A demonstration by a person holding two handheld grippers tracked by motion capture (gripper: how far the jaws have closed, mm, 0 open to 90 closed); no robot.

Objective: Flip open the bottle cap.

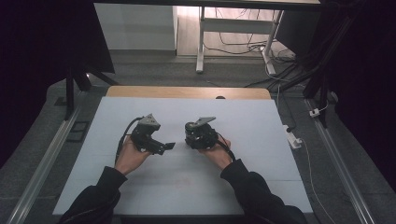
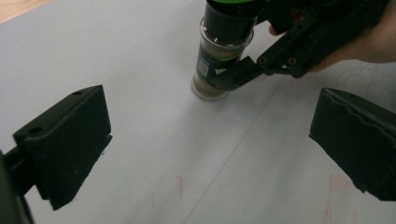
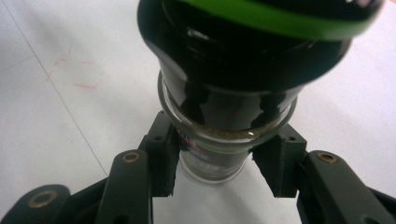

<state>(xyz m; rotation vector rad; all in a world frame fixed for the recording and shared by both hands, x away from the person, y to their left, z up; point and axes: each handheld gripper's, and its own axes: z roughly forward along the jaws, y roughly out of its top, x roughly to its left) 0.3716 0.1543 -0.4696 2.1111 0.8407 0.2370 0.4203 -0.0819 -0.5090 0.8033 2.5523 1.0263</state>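
Upright glass spice jar with black-and-green cap (image 2: 219, 56) clamped in right gripper (image 3: 219, 170), straight ahead of left gripper (image 2: 210, 154) (jaws wide apart, empty).

Both forearms reach in from the near edge. The left hand (image 1: 130, 156) holds the left gripper (image 1: 164, 146) pointing right, its jaws spread wide apart. The right hand (image 1: 218, 153) holds the right gripper (image 3: 215, 173) just right of it, jaws clamped on a spice jar (image 3: 233, 93).

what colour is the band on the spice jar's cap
Bright green, on a black cap of the spice jar; clearest in the right gripper view, where the right tool grips the jar.
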